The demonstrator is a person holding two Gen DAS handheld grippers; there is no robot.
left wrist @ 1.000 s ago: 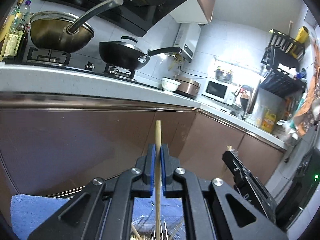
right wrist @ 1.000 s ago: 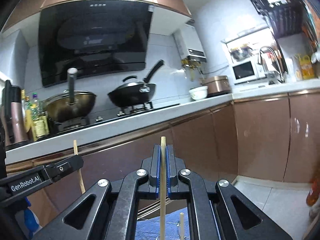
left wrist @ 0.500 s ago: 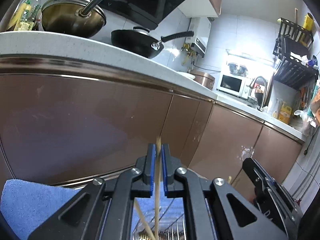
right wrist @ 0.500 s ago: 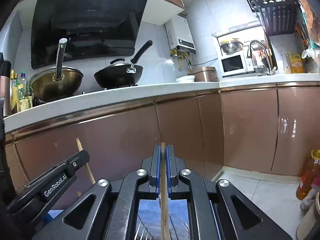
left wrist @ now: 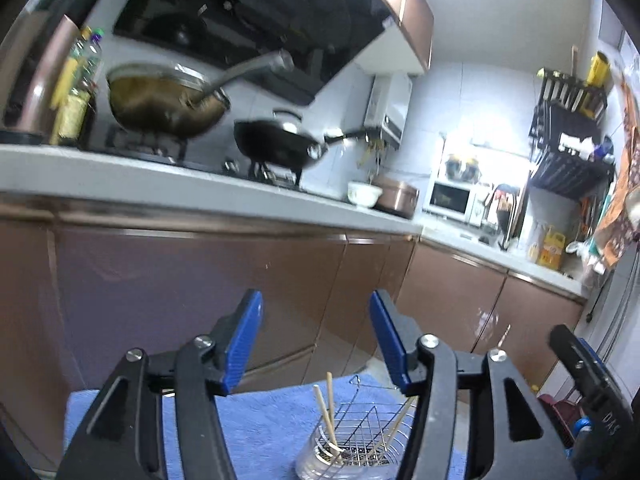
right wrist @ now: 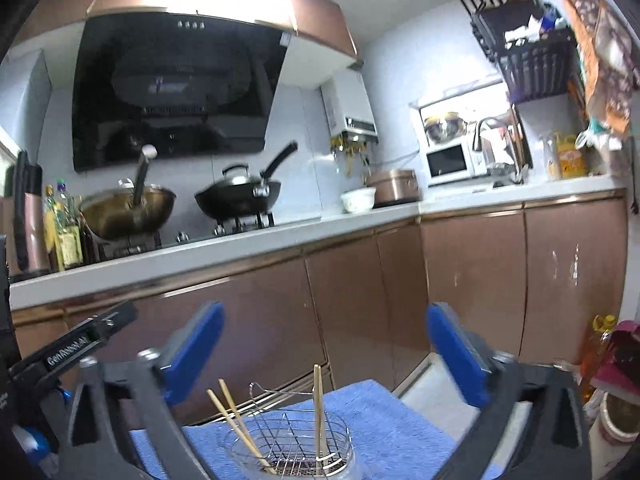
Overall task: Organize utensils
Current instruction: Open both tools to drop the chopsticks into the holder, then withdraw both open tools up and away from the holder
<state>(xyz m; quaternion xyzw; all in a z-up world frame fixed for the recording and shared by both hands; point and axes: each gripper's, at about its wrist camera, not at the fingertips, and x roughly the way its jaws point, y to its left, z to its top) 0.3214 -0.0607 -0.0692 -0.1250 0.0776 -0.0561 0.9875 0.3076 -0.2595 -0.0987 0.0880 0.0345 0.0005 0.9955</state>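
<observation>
A wire utensil holder in a clear cup stands on a blue towel below both grippers; it also shows in the left wrist view. Wooden chopsticks stand in it: a leaning pair at the left and one upright. In the left wrist view two lean left and one leans right. My left gripper is open and empty above the holder. My right gripper is open and empty above it too. The left gripper's body shows at the right wrist view's left edge.
Brown cabinet fronts stand just behind the towel under a white counter. On the counter are a brass wok, a black pan, bottles, a bowl and a microwave. An oil bottle stands on the floor at right.
Both grippers opened and let go of their chopsticks, which now stand in the holder. Both grippers have risen, so the counter sits lower in view than half a second ago.
</observation>
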